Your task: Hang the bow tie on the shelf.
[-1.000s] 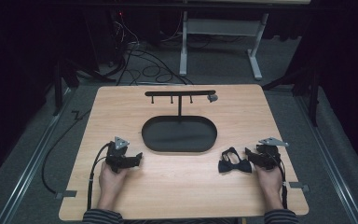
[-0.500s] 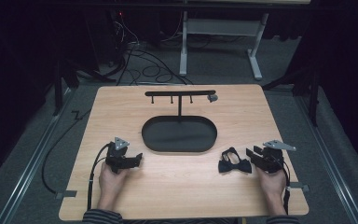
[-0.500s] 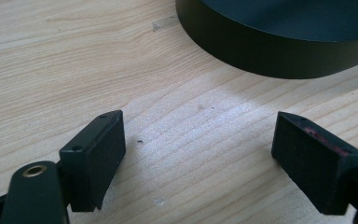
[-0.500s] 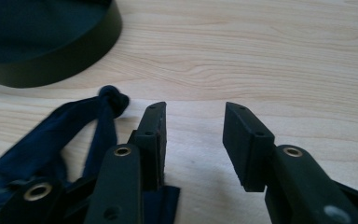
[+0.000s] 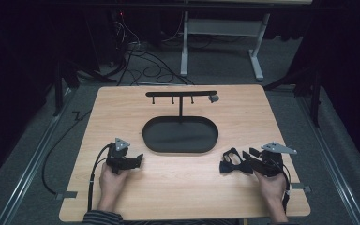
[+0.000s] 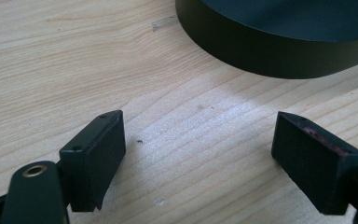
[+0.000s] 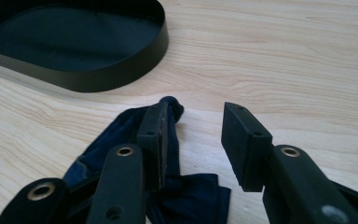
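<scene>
Bow tie: dark blue, lying on the table, right of the tray.
Right gripper: jaws have just been narrowing, half apart; one jaw over the tie, nothing clamped.
Left gripper: jaws wide, bare wood between them.

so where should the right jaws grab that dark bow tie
Grip the narrow knot at the middle of the bow tie, coming from above with one jaw on each side. It lies flat on the table, its wings flaring wide, so the pinched centre fits the right gripper.
</scene>
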`<action>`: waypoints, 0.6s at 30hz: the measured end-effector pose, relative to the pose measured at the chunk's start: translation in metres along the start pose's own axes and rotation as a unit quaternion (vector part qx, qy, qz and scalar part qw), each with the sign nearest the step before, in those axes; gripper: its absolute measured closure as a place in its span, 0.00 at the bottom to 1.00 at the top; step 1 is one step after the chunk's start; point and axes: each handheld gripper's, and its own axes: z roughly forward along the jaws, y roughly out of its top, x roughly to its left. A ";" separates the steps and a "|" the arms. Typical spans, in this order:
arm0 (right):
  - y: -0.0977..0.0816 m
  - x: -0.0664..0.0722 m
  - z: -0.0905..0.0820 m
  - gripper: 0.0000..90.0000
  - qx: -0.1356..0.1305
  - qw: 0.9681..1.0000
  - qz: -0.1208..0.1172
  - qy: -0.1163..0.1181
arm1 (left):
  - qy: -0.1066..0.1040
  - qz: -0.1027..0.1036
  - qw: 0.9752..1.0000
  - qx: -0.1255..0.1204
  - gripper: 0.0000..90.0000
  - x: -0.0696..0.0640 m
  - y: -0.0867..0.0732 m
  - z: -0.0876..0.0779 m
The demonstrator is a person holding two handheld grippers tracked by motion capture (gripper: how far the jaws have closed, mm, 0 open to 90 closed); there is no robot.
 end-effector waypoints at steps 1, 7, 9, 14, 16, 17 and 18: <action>0.001 0.002 0.001 0.70 -0.001 1.000 0.000 0.001 | 0.000 0.000 1.000 0.000 0.20 0.000 0.000 0.000; 0.005 0.007 0.010 0.69 0.006 1.000 -0.009 0.010 | 0.000 0.000 1.000 0.000 0.20 0.000 0.000 0.000; 0.005 0.008 0.013 0.68 0.012 1.000 -0.013 0.011 | 0.000 0.000 1.000 0.000 0.20 0.000 0.000 0.000; 0.004 0.008 0.020 0.68 0.020 1.000 -0.006 0.010 | 0.000 0.000 1.000 0.000 0.20 0.000 0.000 0.000; 0.004 0.009 0.024 0.67 0.026 1.000 -0.008 0.014 | 0.000 0.000 1.000 0.000 0.20 0.000 0.000 0.000; 0.004 0.009 0.024 0.67 0.026 1.000 -0.008 0.014 | 0.000 0.000 1.000 0.000 0.20 0.000 0.000 0.000; 0.004 0.009 0.025 0.67 0.028 0.999 -0.006 0.015 | 0.000 0.000 1.000 0.000 0.20 0.000 0.000 0.000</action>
